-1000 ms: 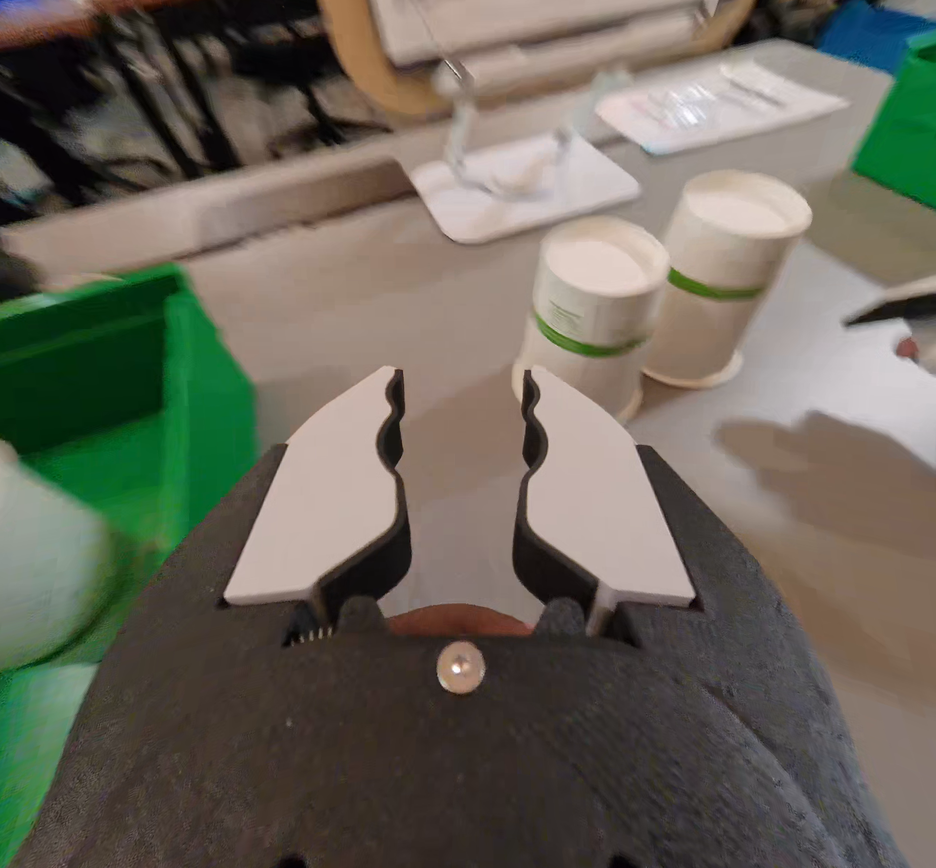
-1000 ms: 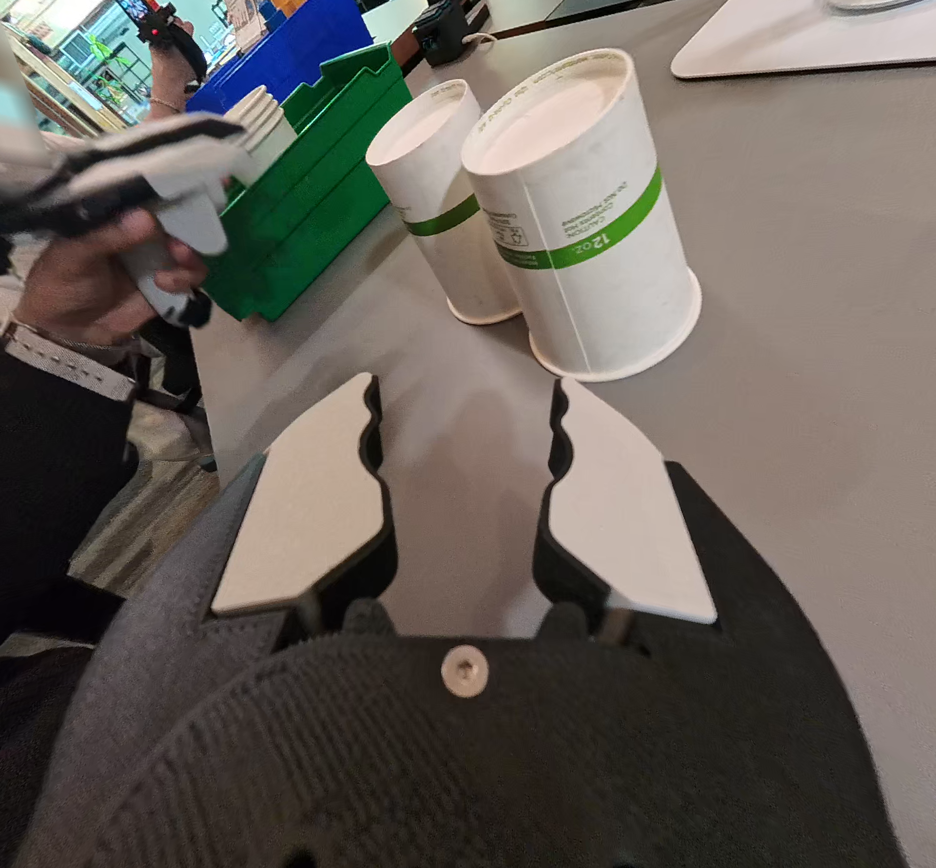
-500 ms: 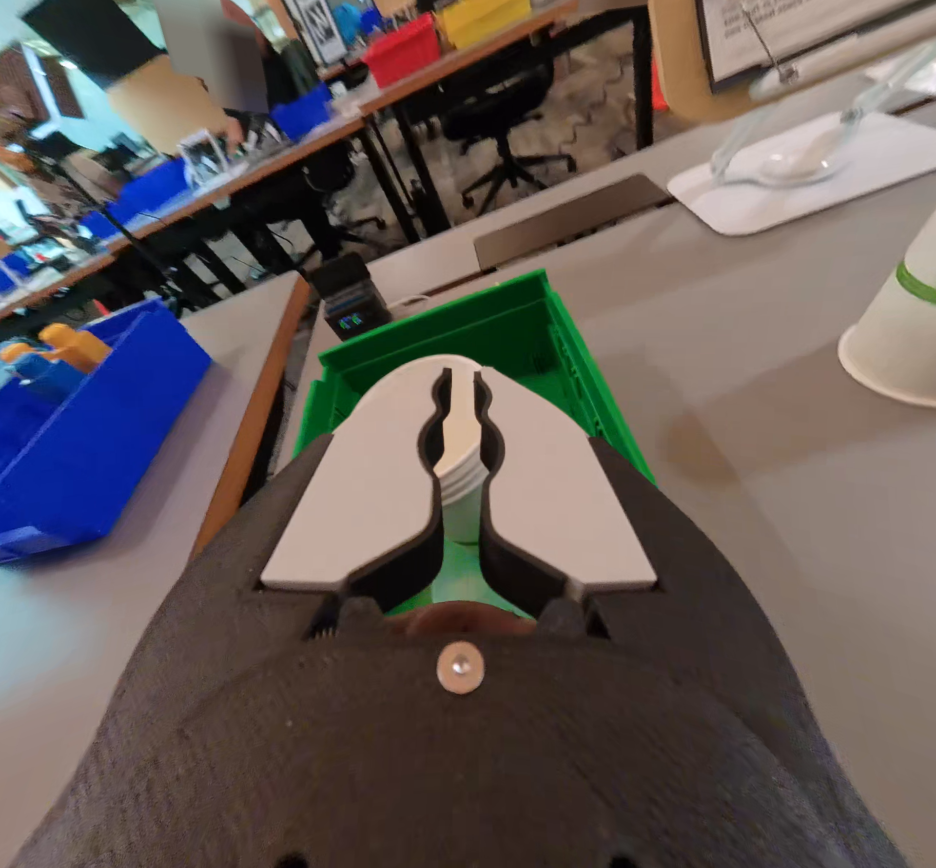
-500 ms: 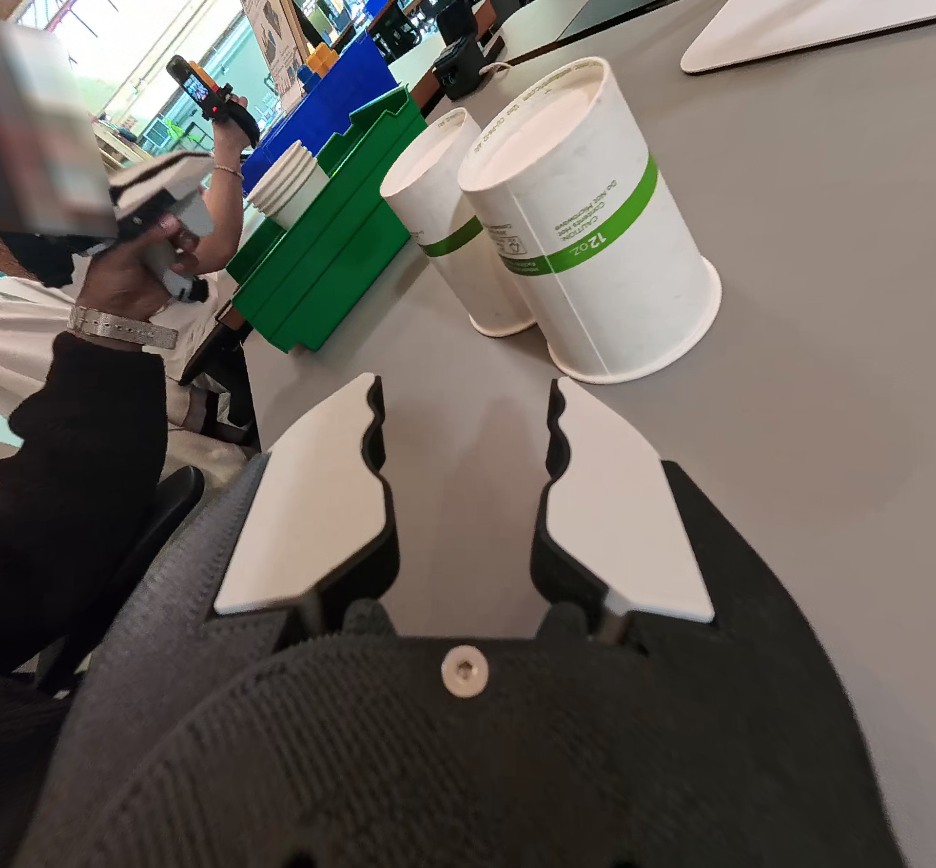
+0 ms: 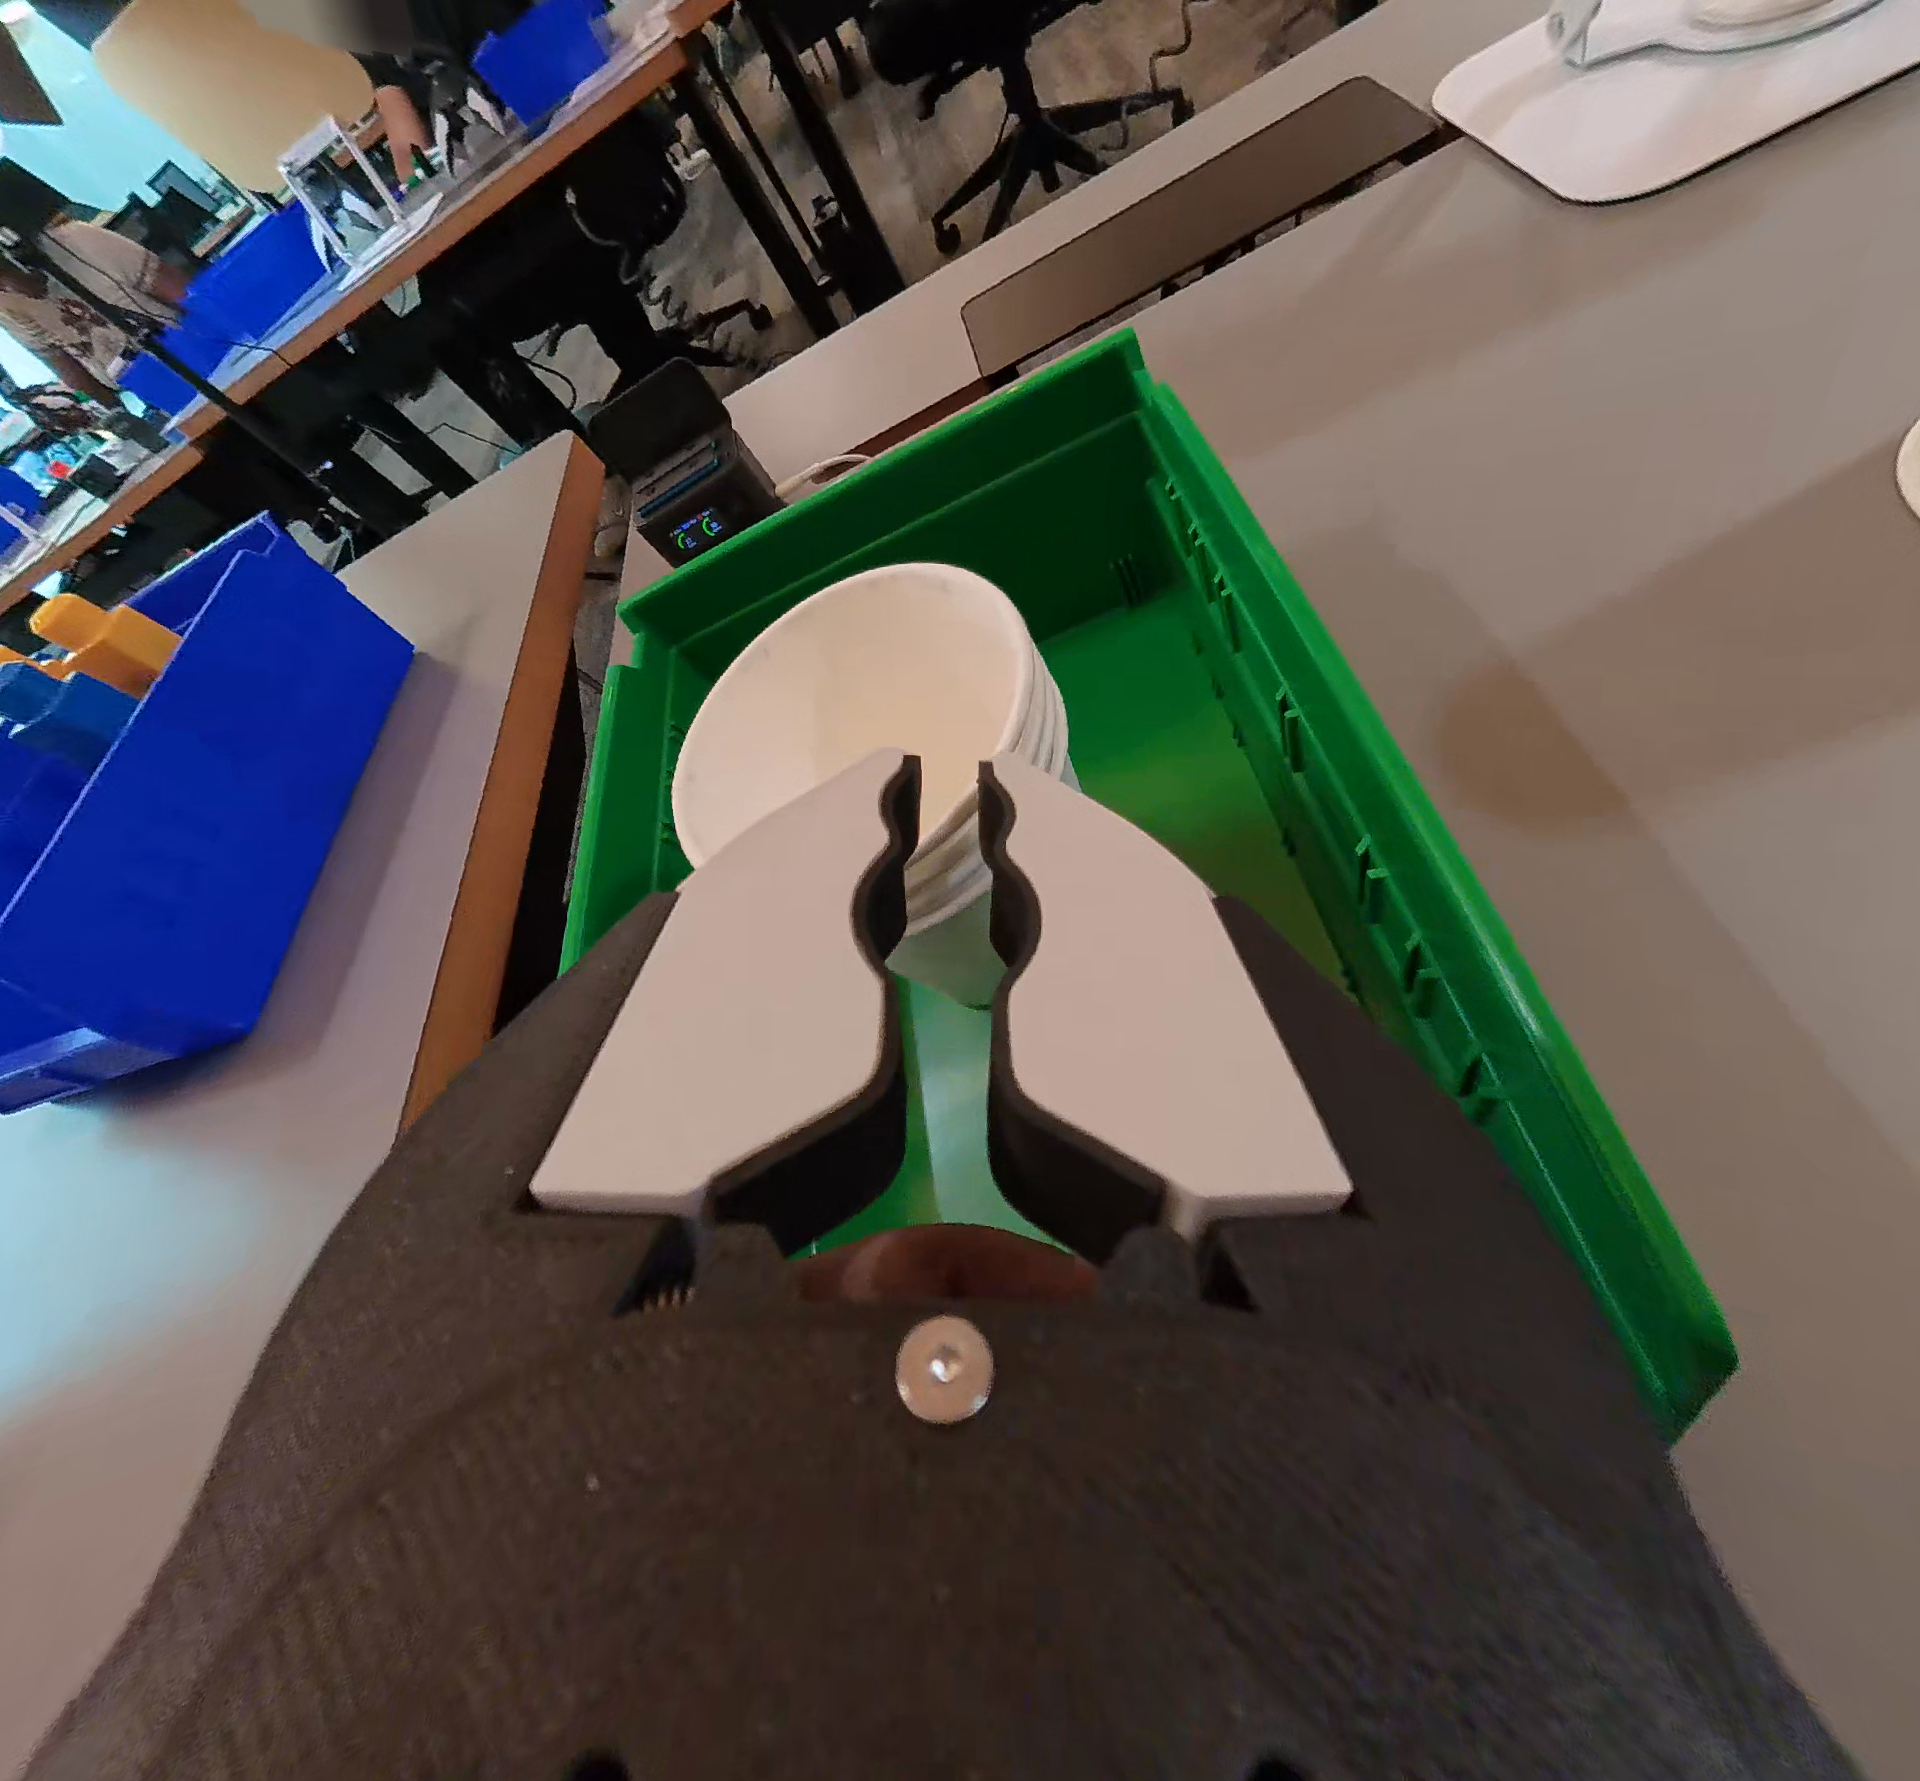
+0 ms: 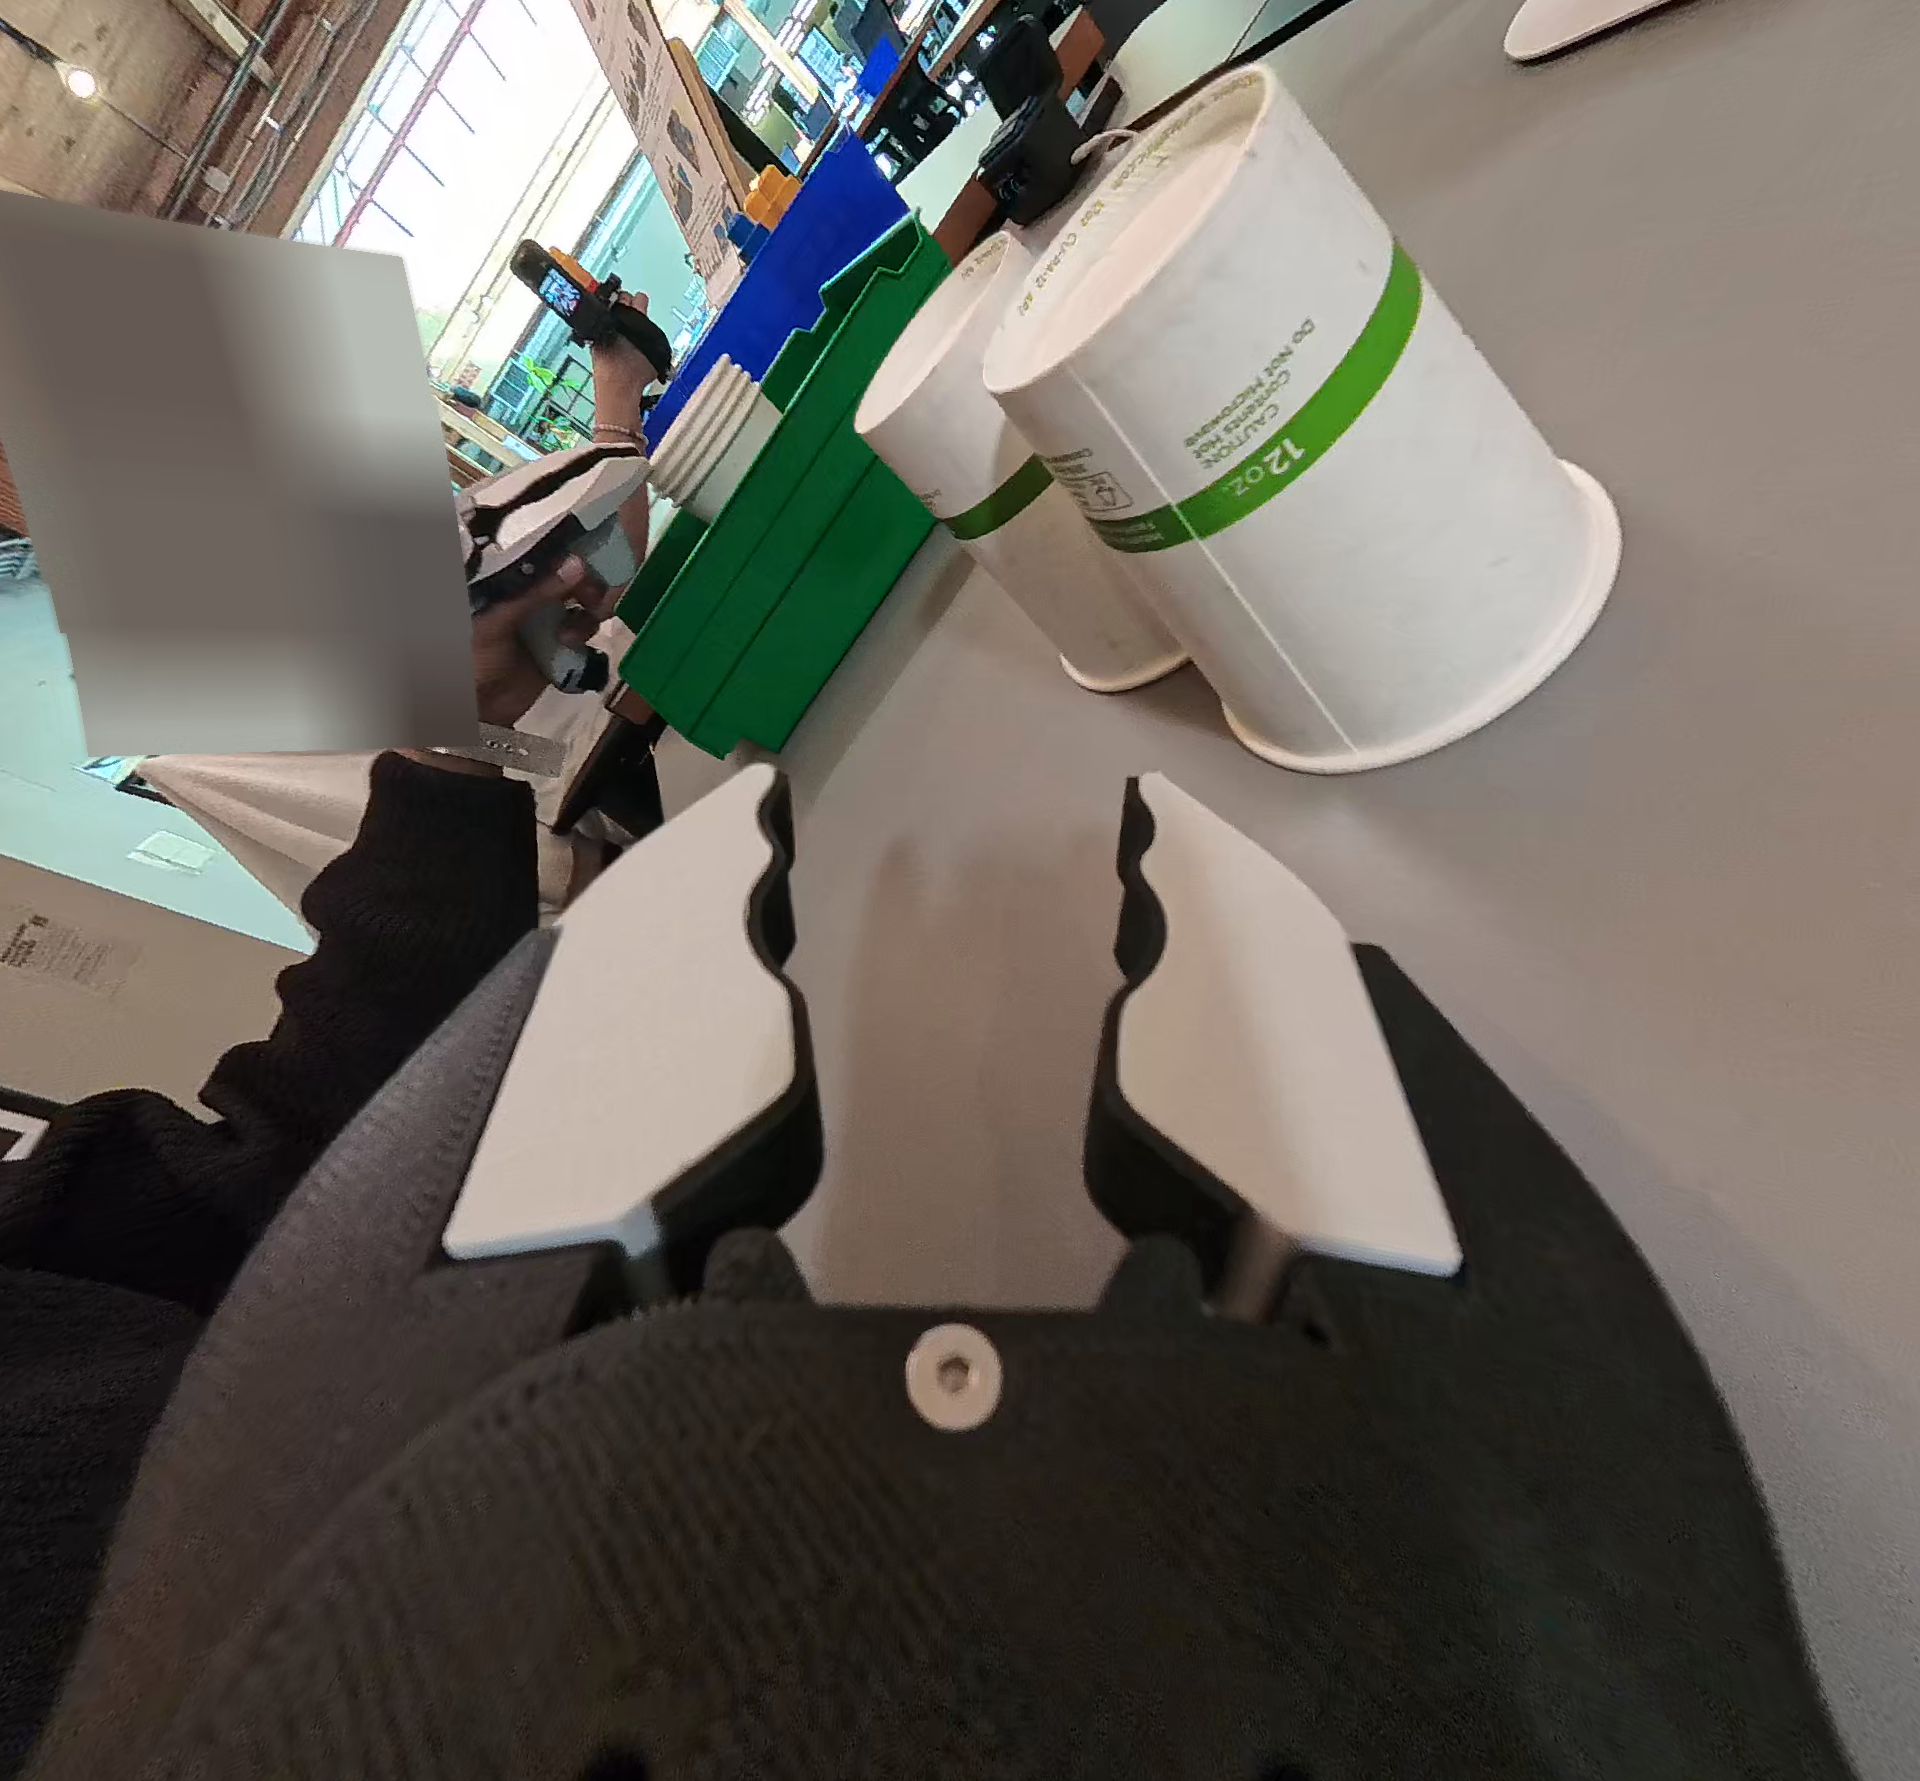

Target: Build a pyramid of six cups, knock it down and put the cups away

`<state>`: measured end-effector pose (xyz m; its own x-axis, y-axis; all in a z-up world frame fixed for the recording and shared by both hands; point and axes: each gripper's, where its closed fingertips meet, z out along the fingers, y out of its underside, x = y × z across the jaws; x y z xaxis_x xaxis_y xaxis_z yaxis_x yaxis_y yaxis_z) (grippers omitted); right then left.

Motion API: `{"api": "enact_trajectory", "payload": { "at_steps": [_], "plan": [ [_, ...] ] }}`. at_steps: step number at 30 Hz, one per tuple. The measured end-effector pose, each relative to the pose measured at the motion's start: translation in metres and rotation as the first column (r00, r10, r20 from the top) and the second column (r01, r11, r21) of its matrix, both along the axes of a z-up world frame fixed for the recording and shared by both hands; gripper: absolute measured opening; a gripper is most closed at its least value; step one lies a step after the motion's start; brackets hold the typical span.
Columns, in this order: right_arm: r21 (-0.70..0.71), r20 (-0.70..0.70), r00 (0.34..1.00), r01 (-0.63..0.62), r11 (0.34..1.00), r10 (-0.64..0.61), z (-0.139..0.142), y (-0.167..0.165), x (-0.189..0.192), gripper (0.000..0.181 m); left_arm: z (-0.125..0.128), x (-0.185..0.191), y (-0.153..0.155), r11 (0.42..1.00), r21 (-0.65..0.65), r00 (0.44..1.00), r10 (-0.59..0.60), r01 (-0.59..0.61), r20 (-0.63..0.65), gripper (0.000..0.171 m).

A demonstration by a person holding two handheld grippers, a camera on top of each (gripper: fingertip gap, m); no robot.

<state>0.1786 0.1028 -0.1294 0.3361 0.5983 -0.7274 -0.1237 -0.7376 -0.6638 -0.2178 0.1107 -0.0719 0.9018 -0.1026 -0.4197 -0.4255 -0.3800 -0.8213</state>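
A stack of white paper cups (image 5: 852,692) lies tilted in a green bin (image 5: 1299,692), mouth toward me. My left gripper (image 5: 951,781) is narrowed to a slit. Its tips straddle the top cup's near rim, left finger over the mouth, right finger outside; no clamping shows. It also appears in the right wrist view (image 6: 632,474), tips at the stack (image 6: 707,438). My right gripper (image 6: 954,796) is open and empty, low over the grey table (image 6: 1558,1004). Two upside-down white cups with green bands (image 6: 1299,443) (image 6: 966,474) stand just ahead of it.
The green bin (image 6: 790,536) sits at the table's left edge. A blue bin (image 5: 177,796) stands on the neighbouring table. A black device with a small screen (image 5: 686,484) sits behind the green bin. A white pad (image 5: 1683,90) lies at the far right. A black-sleeved arm (image 6: 416,900) holds the left gripper.
My left gripper swung left from the upturned cups to the green bin, narrowed to a slit, and came down onto the cup stack's rim. My right gripper tilted slightly and stayed open.
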Motion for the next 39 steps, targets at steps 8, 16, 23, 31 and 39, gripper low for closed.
{"api": "enact_trajectory", "payload": {
  "at_steps": [8, 16, 23, 31, 39],
  "plan": [
    [0.039, 0.056, 0.998, -0.018, 0.999, 0.015, -0.003, -0.004, -0.005, 0.062, -0.008, 0.002, 0.003, 1.000, -0.010, 0.999, -0.019, 0.020, 0.026, 0.012],
    [0.020, 0.033, 0.999, -0.012, 1.000, 0.012, -0.002, -0.003, -0.005, 0.062, -0.011, 0.003, 0.004, 0.999, -0.027, 0.999, -0.032, 0.033, 0.041, 0.010],
    [0.018, 0.037, 0.999, -0.018, 1.000, 0.018, -0.003, -0.004, -0.006, 0.062, -0.004, 0.001, 0.005, 1.000, -0.014, 0.999, -0.010, 0.011, 0.046, 0.005],
    [0.007, 0.030, 0.999, -0.020, 1.000, 0.020, -0.004, -0.004, -0.006, 0.061, 0.018, -0.001, 0.003, 0.999, 0.039, 0.999, 0.029, -0.031, 0.043, 0.005],
    [0.006, 0.030, 0.999, -0.022, 1.000, 0.022, -0.004, -0.004, -0.007, 0.061, 0.080, -0.009, -0.008, 0.959, 0.246, 0.990, 0.135, -0.143, 0.048, 0.005]
  ]
}}
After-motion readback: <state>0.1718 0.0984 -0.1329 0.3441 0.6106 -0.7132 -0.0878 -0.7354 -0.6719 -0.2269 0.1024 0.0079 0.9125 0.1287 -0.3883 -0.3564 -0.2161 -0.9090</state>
